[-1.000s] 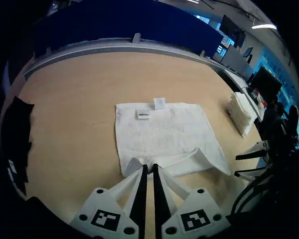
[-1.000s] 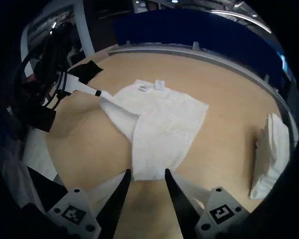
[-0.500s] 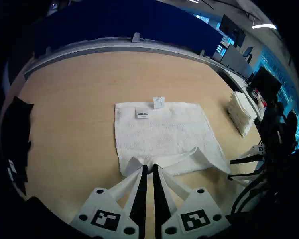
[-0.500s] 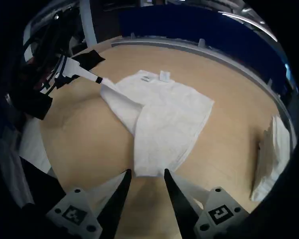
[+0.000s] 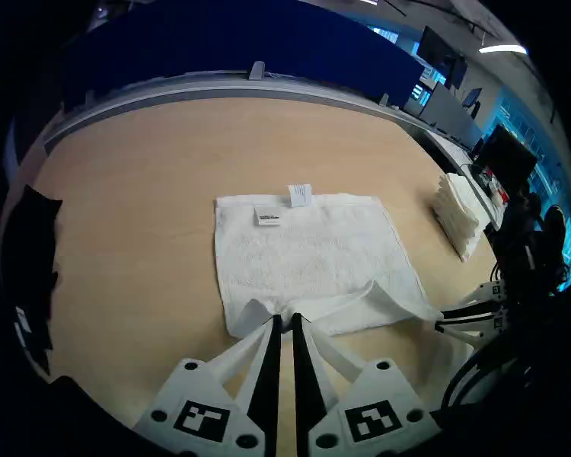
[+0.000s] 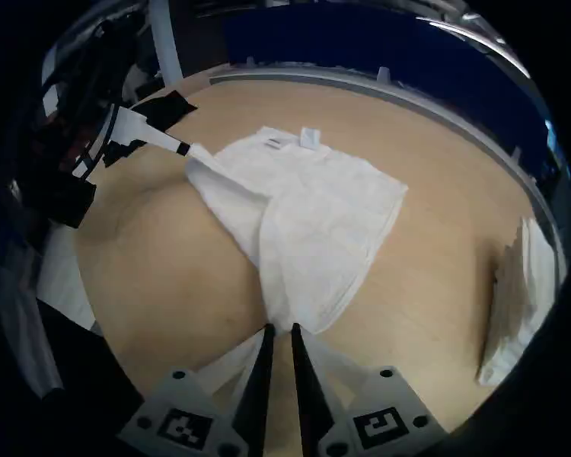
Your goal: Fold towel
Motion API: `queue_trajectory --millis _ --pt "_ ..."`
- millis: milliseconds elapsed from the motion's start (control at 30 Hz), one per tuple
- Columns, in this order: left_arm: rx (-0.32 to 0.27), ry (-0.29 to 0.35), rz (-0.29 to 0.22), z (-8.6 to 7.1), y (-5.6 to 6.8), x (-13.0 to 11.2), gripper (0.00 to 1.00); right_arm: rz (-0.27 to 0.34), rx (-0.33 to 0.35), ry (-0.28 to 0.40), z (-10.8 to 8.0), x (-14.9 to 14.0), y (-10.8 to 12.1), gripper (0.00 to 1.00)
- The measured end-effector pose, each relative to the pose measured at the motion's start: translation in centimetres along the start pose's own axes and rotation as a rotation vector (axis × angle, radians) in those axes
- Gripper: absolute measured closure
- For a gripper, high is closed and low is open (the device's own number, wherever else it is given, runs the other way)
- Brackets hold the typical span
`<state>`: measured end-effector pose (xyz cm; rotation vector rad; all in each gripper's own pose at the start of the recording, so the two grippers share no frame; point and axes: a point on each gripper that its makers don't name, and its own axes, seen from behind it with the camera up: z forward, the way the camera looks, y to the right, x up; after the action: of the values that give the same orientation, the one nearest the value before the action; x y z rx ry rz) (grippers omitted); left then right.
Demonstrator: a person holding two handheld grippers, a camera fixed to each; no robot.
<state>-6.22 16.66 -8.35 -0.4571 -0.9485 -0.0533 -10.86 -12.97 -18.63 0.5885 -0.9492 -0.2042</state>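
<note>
Jaws clamp near corners of towel (image 5: 308, 244), left gripper (image 5: 283, 329) and right gripper (image 6: 279, 339) one each; fold starting, next lift both evenly toward far edge

surface: light wood table (image 5: 171, 152) | on it: white towel (image 5: 308, 251), folded towel stack (image 5: 459, 215), black cloth (image 5: 30, 236)

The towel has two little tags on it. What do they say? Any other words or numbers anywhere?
Flat tag on the towel: dark print, too small to read.
Upright tag at its far edge: too small to read.
Square markers on the left gripper and right gripper: black-and-white patterns, no words.
Nothing else readable.
</note>
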Motion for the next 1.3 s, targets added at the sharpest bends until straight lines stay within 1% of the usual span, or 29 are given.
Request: queue_trajectory --millis 200,367,567,900,1100,1300 --pt "0.004 -0.003 -0.002 0.1 -0.2 -0.2 0.90 -0.012 -0.003 0.012 -0.3 0.3 0.5 0.91" --pt "0.007 -0.005 -0.005 0.0 -0.3 -0.4 0.90 -0.023 -0.007 0.019 -0.8 0.7 1.0 0.91" --pt "0.006 0.001 -0.018 -0.4 -0.3 -0.3 0.90 -0.032 -0.013 0.037 -1.9 2.1 2.1 0.91" --pt "0.008 0.023 -0.056 -1.6 -0.3 0.4 0.90 -0.075 -0.027 0.061 -3.4 4.9 4.3 0.91" --pt "0.013 0.030 -0.077 -2.1 -0.4 0.4 0.90 -0.098 -0.031 0.067 -3.8 6.3 5.3 0.91" --pt "0.019 0.032 -0.092 -2.6 -0.6 0.1 0.90 -0.123 -0.037 0.078 -3.7 7.9 6.2 0.91"
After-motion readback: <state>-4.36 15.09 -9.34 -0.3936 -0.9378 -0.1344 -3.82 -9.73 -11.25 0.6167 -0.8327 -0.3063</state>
